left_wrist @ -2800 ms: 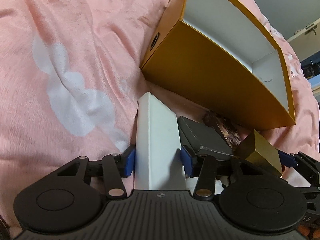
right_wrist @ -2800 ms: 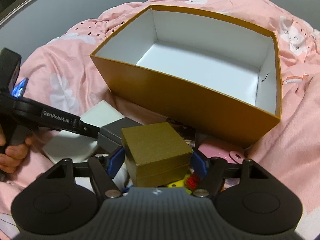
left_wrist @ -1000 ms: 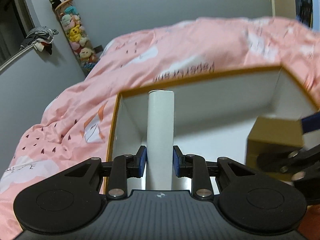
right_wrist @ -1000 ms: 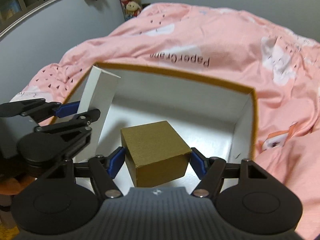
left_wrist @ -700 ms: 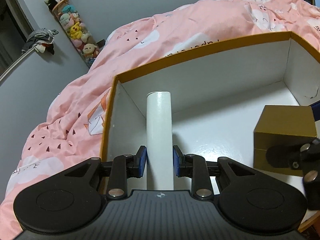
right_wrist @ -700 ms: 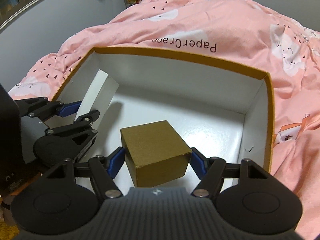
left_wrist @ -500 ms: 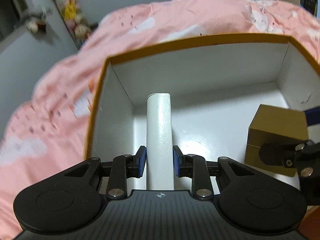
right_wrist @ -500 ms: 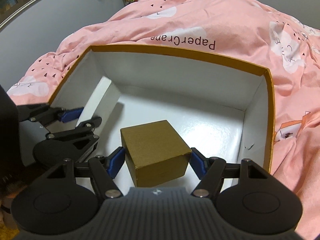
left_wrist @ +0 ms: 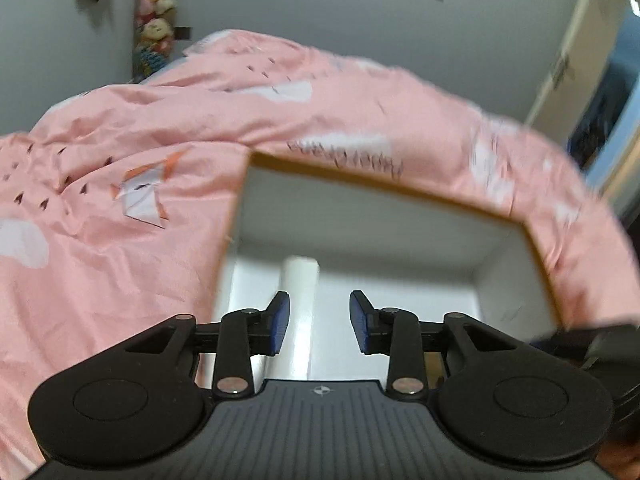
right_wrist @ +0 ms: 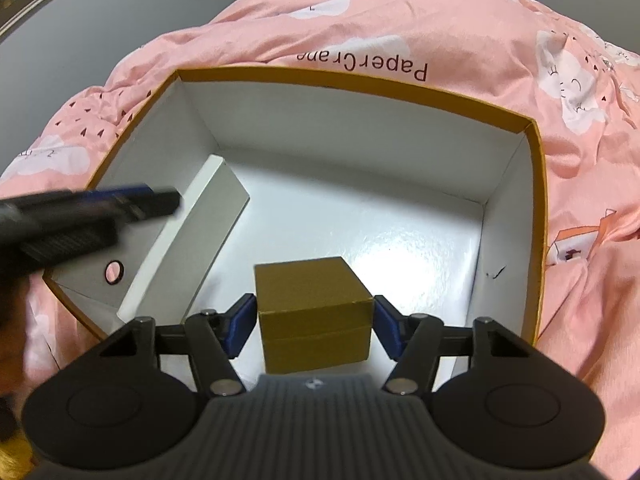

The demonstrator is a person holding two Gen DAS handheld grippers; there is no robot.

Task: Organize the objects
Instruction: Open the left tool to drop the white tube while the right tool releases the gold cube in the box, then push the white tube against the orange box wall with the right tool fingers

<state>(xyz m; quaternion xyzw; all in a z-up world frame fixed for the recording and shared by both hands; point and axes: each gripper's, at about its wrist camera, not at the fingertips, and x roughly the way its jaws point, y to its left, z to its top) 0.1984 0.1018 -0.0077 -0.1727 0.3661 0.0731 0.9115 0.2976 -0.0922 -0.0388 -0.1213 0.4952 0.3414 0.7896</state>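
Note:
A big orange box with a white inside (right_wrist: 538, 184) lies open on the pink bedding. A flat white box (right_wrist: 192, 248) leans against its left wall; it also shows in the left wrist view (left_wrist: 300, 312), below and between the open fingers of my left gripper (left_wrist: 319, 322). My left gripper is empty and blurred above the big box's left side (right_wrist: 120, 204). A small gold box (right_wrist: 314, 314) stands on the big box's floor, between the blue pads of my right gripper (right_wrist: 314, 328), which has opened slightly around it.
Pink printed bedding (right_wrist: 360, 20) surrounds the big box (left_wrist: 400, 188) on all sides. Stuffed toys (left_wrist: 156, 12) hang by the grey wall at the far left. A pale cupboard (left_wrist: 580, 60) stands at the right.
My left gripper has opened, let go of the white box inside the big box and pulled up and back. My right gripper has lowered the gold box onto the big box's floor and loosened.

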